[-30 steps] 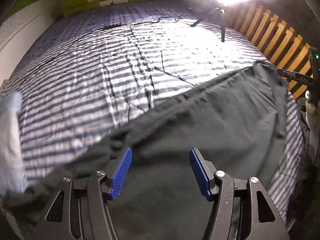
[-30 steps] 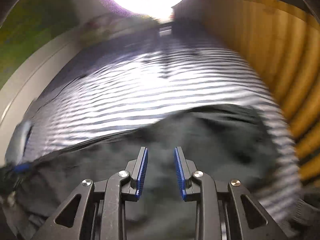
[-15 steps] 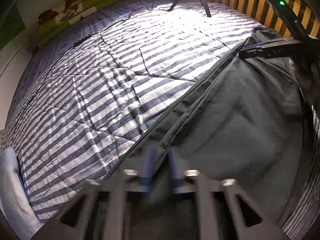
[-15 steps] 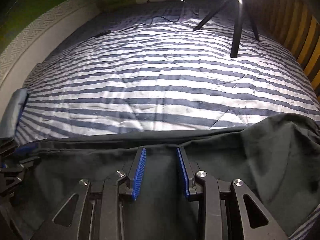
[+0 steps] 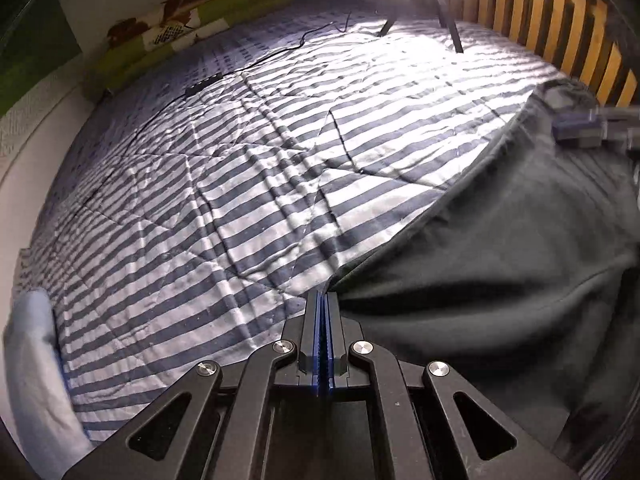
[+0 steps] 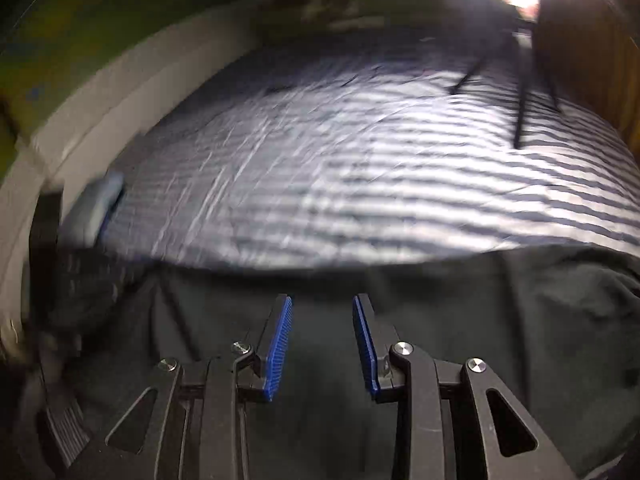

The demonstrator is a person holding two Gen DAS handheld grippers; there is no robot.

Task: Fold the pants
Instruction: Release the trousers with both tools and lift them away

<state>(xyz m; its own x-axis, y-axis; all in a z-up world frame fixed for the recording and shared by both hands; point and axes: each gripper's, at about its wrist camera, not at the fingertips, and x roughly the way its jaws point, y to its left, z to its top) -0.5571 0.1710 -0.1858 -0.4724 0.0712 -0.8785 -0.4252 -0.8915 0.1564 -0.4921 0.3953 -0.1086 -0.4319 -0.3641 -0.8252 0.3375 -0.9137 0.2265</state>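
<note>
Pants [image 5: 500, 264]: dark, spread loosely over the striped bedding, filling the 3 to 5 o'clock part of the left wrist view; long edge running from 6 o'clock up toward 2 o'clock.
Pants, right wrist view [image 6: 500, 320]: covering the whole lower half, creased, beneath and between the fingers.
Left gripper [image 5: 322, 300]: at 6 o'clock, blue pads pressed together, pinching the pants at the near end of that edge; cloth drawn into taut folds from the tips.
Right gripper [image 6: 322, 304]: at 6 o'clock, blue pads partly apart over the dark cloth; nothing pinched between them.
Striped bedding [image 5: 248, 184]: blue and white, quilted, wrinkled, from centre out to 9 and 12 o'clock.
Pale blue cloth [image 5: 32, 368]: at 8 o'clock, on the bed's edge.
Tripod legs [image 5: 448, 20]: at 1 o'clock, standing on the bedding.
Wooden slats [image 5: 560, 28]: at 2 o'clock.
Green patterned bedding roll [image 5: 188, 32]: at 11 o'clock, against the wall.
</note>
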